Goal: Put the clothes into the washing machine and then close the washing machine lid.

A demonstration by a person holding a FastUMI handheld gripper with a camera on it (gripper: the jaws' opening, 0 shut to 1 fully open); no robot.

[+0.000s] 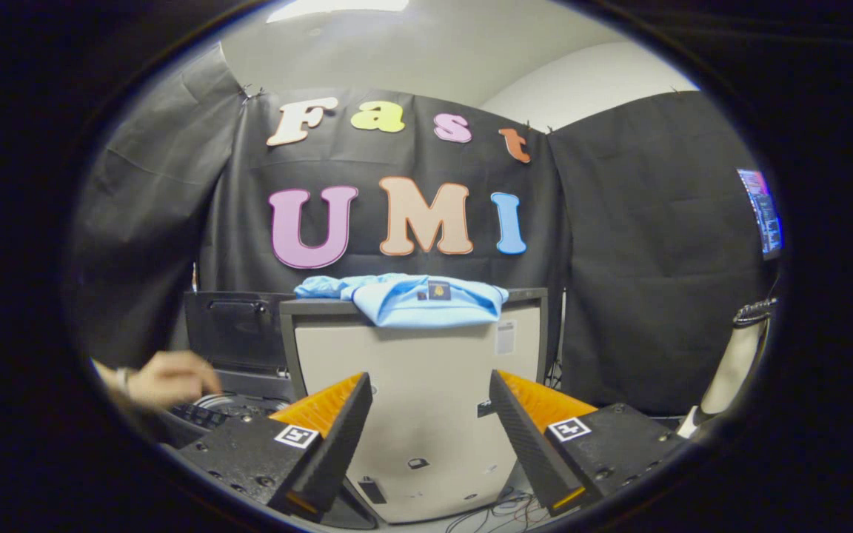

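- On the far left, near and low, a person's bare hand (171, 379) reaches in over a dark, rounded opening with a pale ring inside it (230, 406). This looks like the tub of a top-loading washing machine, though little of it can be seen.
- Behind that opening stands a dark, upright panel with a recessed handle (238, 329). It is probably the washing machine lid, raised and open.
- Just right of it stands a tall cream-white cabinet with a dark grey frame (426, 400), straight ahead of the fingers.
- A folded light blue cotton shirt (408, 297) lies on top of the cabinet, draping a little over its front edge. This is the clothing to be loaded. It sits well beyond the fingertips.
- A small dark tag with a yellow mark is sewn at the shirt's collar. A white sticker sits on the cabinet's upper right corner. Both are too small to read.
- The hand-held gripper (430, 414) is spread wide with nothing between its fingers. Each finger base carries a square black-and-white marker.
- On the far right, a lit screen (763, 211) hangs at the edge of the black cloth wall.
- Risks: pinching only the top fold could let the shirt unfurl and snag on the cabinet edge. It could also trail outside the tub, blocking the lid. The person's hand over the opening could be struck or caught.
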